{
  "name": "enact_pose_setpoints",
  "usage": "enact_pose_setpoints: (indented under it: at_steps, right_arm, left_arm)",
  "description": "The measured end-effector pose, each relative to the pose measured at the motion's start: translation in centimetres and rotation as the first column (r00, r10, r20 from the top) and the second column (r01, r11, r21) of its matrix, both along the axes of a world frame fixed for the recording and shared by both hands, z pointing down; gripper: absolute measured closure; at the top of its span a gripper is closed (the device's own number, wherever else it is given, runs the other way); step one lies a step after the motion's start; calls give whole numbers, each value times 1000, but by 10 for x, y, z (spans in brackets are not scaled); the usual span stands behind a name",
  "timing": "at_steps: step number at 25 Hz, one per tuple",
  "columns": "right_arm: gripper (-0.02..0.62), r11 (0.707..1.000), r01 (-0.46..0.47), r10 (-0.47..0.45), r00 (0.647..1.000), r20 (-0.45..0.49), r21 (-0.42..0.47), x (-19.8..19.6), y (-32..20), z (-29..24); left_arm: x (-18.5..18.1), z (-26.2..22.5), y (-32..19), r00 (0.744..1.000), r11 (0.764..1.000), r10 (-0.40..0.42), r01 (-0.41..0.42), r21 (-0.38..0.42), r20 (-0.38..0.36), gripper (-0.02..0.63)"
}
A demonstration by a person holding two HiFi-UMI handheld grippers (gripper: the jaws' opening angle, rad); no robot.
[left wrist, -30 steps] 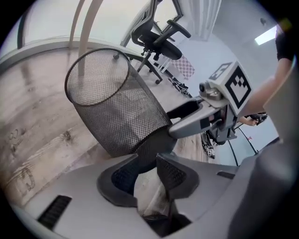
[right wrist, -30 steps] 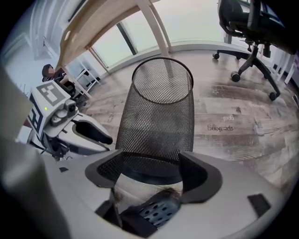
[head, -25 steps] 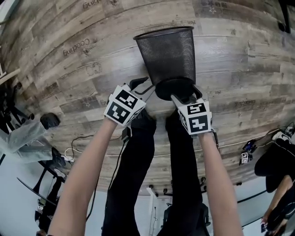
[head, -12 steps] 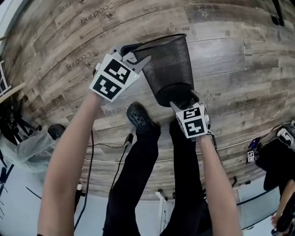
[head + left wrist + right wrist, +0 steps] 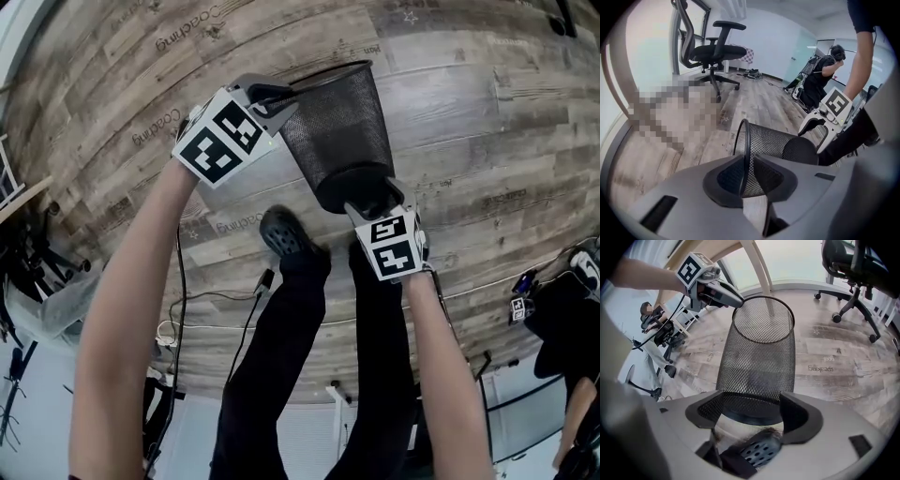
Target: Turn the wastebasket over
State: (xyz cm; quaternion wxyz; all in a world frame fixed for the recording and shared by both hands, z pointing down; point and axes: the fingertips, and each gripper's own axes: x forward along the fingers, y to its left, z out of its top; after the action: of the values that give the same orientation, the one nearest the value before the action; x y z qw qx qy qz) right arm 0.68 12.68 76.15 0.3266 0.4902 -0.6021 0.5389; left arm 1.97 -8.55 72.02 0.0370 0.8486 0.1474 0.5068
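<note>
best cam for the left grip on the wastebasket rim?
Left gripper view: the wastebasket rim sits pinched in its just-closed jaws. Head view shows the left gripper from above; right gripper view, far off.

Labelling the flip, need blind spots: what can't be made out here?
Head view: how the right tongs meet the wastebasket base, hidden under their own body.
Left gripper view: floor at left, behind mosaic.
Right gripper view: shoe, mostly covered by the tongs.

the floor planks (image 5: 487,112) carry upside-down printed words "coaching" (image 5: 155,127) and "speaking" (image 5: 820,367).
</note>
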Motion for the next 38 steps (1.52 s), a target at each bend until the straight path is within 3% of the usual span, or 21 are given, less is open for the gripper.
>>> enact_pose_setpoints:
  at_steps: [5, 10, 22, 27, 31, 38]
  right_arm:
    - [236, 1000, 19, -19, 1000, 0, -7, -1, 4, 0]
    - [236, 999, 35, -35, 999, -3, -34, -4, 14, 0]
    - [236, 989, 110, -116, 992, -48, -99, -18, 67, 14]
    - [236, 996, 75, -80, 993, -83, -56, -27, 48, 29]
    - [236, 999, 46, -47, 997, -68, -26, -35, 18, 43]
    - [238, 1000, -10, 11, 998, -61, 11, -23, 2, 34]
  left_arm:
    - [-5, -5, 2, 997, 997, 78, -78, -11, 14, 554]
    - [-5, -29, 17, 992, 992, 123, -123, 3, -22, 558]
    - [-26, -102, 117, 973, 977, 215, -214, 18, -87, 560]
    - [-37, -112, 123, 969, 970, 231, -223, 95, -83, 561]
    - [-45, -114, 120, 949, 941, 302, -283, 184, -87, 560]
    - [-53, -109, 130, 936, 924, 344, -323, 205, -77, 561]
